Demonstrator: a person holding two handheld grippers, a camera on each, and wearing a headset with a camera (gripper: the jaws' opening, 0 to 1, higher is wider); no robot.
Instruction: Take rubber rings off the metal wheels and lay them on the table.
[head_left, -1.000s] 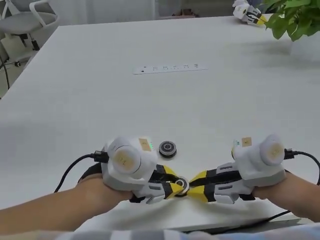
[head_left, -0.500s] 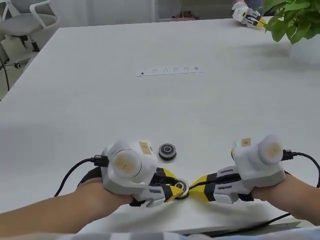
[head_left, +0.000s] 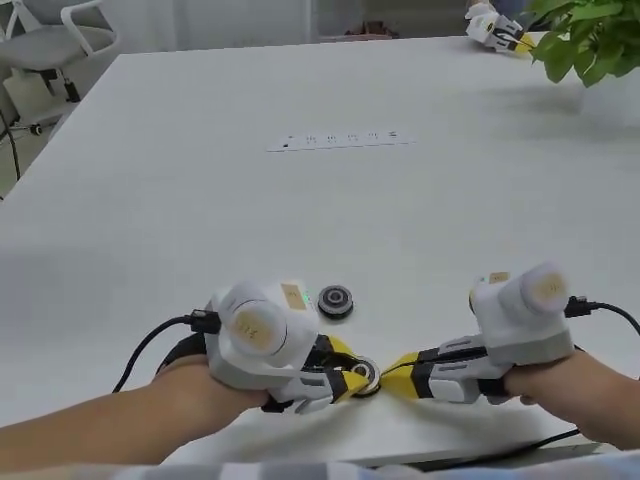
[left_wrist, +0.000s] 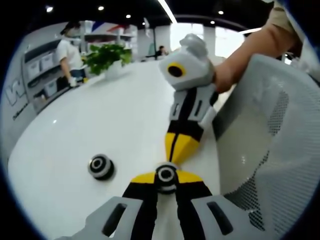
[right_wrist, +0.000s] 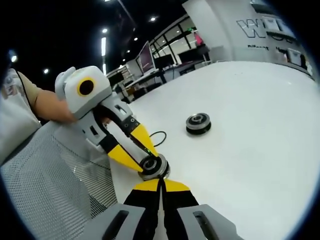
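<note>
My left gripper is shut on a small metal wheel with a black rubber ring, held just above the table's near edge. My right gripper faces it from the right with its yellow jaws shut. Their tips touch the wheel's rim, and I cannot tell whether they pinch the ring. A second wheel with its black ring lies flat on the white table, a little beyond the left gripper.
A white power strip lies mid-table. A green plant and another gripper sit at the far right corner. A grey chair stands off the far left. Cables trail from both grippers near the front edge.
The right gripper has rolled and drawn slightly to the right, its tips still at the wheel. The left gripper keeps its hold in the same spot.
</note>
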